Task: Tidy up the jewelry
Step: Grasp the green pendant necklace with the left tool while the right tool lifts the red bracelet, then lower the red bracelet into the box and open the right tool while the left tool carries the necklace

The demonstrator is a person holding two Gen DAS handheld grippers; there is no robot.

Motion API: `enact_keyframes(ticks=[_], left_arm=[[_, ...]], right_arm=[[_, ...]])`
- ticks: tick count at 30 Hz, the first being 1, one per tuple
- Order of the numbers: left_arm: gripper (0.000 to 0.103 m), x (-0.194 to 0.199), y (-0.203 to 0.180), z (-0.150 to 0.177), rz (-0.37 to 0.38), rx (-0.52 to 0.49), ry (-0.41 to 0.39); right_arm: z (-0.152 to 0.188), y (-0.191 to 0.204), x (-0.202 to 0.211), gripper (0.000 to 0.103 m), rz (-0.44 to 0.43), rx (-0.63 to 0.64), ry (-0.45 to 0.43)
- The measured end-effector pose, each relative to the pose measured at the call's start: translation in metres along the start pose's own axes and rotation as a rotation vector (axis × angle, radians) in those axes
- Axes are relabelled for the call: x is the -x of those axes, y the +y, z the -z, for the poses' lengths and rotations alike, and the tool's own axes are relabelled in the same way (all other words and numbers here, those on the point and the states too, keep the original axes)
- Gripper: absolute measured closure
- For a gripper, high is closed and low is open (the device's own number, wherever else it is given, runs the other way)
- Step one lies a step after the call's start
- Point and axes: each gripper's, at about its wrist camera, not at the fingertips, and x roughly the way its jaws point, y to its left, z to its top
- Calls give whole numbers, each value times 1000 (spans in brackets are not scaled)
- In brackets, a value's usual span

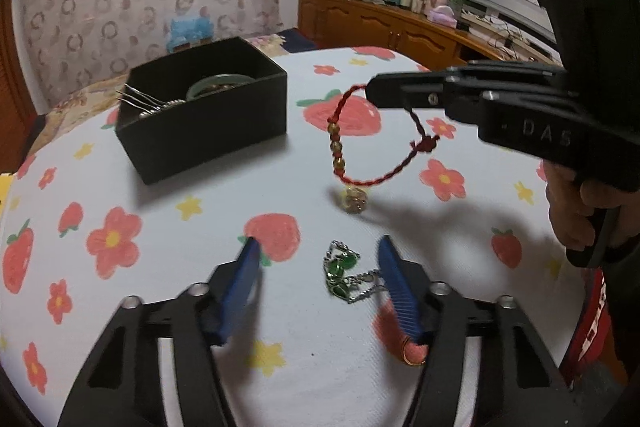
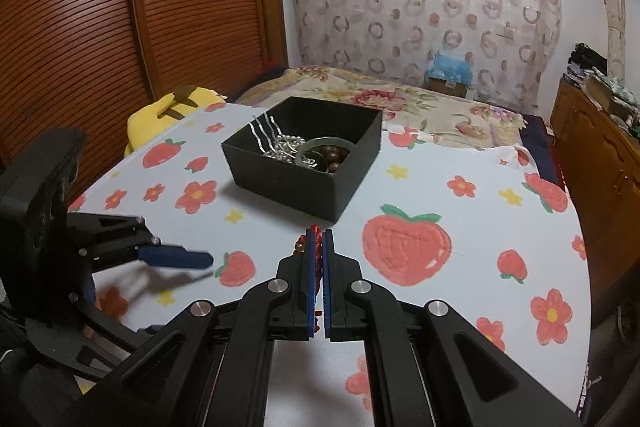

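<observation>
My right gripper point(image 2: 319, 233) is shut on a red braided bracelet point(image 1: 340, 143) with brown beads and a small glass charm, and holds it hanging above the table right of the black box point(image 1: 208, 107). It also shows in the left wrist view point(image 1: 370, 91). My left gripper point(image 1: 318, 245) is open, low over the table, with a green-stone silver chain point(image 1: 344, 273) lying between its blue fingers. A gold ring point(image 1: 414, 353) lies by its right finger. The box point(image 2: 304, 155) holds silver hairpins, a jade bangle and brown beads.
The round table point(image 2: 440, 187) has a white cloth with strawberries and flowers. A bed stands behind it, a yellow cushion point(image 2: 168, 111) at its left edge, a wooden cabinet point(image 1: 380, 27) with clutter to the right.
</observation>
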Motion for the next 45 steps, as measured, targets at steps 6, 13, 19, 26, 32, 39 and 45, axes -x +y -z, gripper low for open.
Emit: enact_keyframes(ticks=[6, 13, 19, 26, 32, 39, 45], left_arm=[[85, -6, -4, 2, 20, -5, 24], [90, -6, -5, 2, 0, -21, 28], [99, 5, 6, 2, -10, 13, -9], [99, 22, 20, -4, -21, 45, -61], [99, 33, 30, -11, -30, 69, -100], [99, 42, 44, -22, -54, 85, -131], [99, 49, 52, -30, -74, 89, -159]], right_arm=[[3, -5, 0, 100, 18, -4, 8], [6, -4, -1, 100, 14, 3, 10], [5, 2, -4, 100, 16, 10, 9], [2, 5, -3, 100, 14, 13, 5], [-8, 9, 0, 100, 12, 16, -11], [-26, 14, 1, 100, 17, 30, -38], [-42, 17, -7, 100, 28, 44, -43]])
